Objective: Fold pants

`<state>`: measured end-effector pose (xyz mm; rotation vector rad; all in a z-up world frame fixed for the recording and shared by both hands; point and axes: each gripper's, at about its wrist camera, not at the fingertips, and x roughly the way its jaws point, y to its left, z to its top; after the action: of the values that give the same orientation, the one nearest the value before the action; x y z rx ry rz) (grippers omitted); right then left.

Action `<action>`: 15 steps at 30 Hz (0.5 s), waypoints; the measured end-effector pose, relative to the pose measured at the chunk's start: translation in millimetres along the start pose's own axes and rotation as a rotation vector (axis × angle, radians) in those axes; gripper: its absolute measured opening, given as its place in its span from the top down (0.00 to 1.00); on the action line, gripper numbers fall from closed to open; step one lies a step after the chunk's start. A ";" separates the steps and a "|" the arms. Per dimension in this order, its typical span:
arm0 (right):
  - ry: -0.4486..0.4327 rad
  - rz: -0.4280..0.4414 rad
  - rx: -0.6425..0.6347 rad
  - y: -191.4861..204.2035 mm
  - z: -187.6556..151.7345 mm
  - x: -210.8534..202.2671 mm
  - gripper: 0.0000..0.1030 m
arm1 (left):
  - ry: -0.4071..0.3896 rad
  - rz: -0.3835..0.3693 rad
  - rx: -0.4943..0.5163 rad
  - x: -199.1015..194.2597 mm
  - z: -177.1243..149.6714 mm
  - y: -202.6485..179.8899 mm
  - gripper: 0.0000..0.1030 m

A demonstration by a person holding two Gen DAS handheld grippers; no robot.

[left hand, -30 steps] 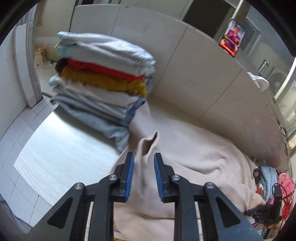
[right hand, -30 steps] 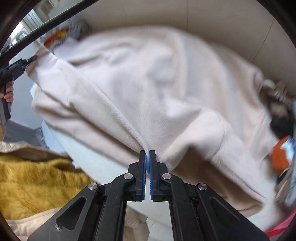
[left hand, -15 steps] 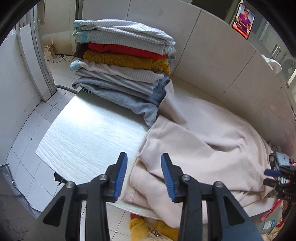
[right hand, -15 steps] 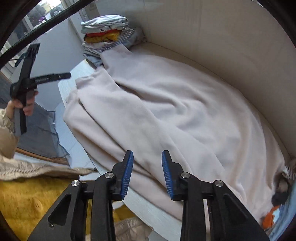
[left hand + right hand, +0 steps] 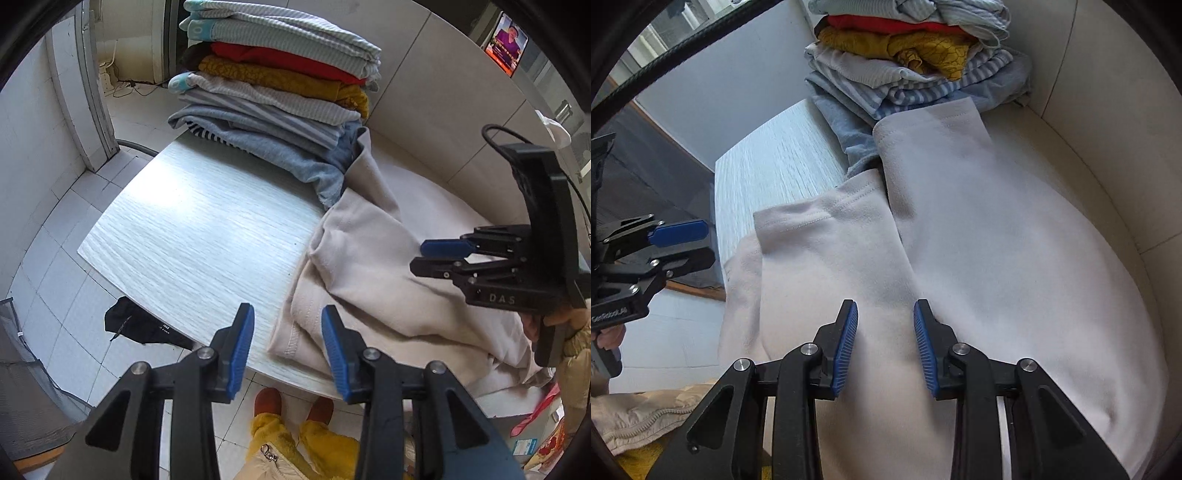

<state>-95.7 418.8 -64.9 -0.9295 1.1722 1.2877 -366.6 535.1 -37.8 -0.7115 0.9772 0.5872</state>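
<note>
Lying spread over the right part of the white table (image 5: 192,236), cream pants (image 5: 997,258), two hemmed leg ends pointing toward the far corner, one hem resting against the stack of folded clothes (image 5: 273,92). Crowding that far corner beside the wall panel (image 5: 436,122), the stack: striped, grey, mustard and red layers, its lowest blue-grey piece touching the pants. Hovering over the near table edge, left gripper (image 5: 286,345), jaws partly apart, nothing between them, a hem of the pants just beyond the right finger. Poised above the pants, right gripper (image 5: 884,347), jaws likewise partly apart, gripping nothing, cloth underneath. Below the table edge, tiled floor (image 5: 48,254), a black scrap of fabric (image 5: 140,325), yellow fleece trouser legs and orange slippers.
</note>
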 end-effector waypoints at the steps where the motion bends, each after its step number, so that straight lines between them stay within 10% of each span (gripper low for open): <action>1: -0.001 -0.006 -0.008 1.2 2.6 2.7 0.68 | 0.002 -0.002 -0.006 0.0 -0.9 2.8 0.62; 5: 0.016 0.008 0.007 2.0 6.0 13.6 0.69 | 0.006 0.000 -0.027 0.7 -2.0 10.8 0.62; 9: -0.021 0.029 0.014 7.8 2.4 4.1 0.90 | 0.006 0.000 -0.030 0.5 0.0 13.7 0.62; 15: -0.066 -0.028 0.009 5.4 11.2 -14.2 0.85 | 0.008 -0.007 -0.016 2.7 4.1 10.9 0.62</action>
<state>-98.5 427.2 -48.2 -0.8872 1.1096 1.2800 -371.1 545.5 -41.5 -0.7319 0.9775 0.5874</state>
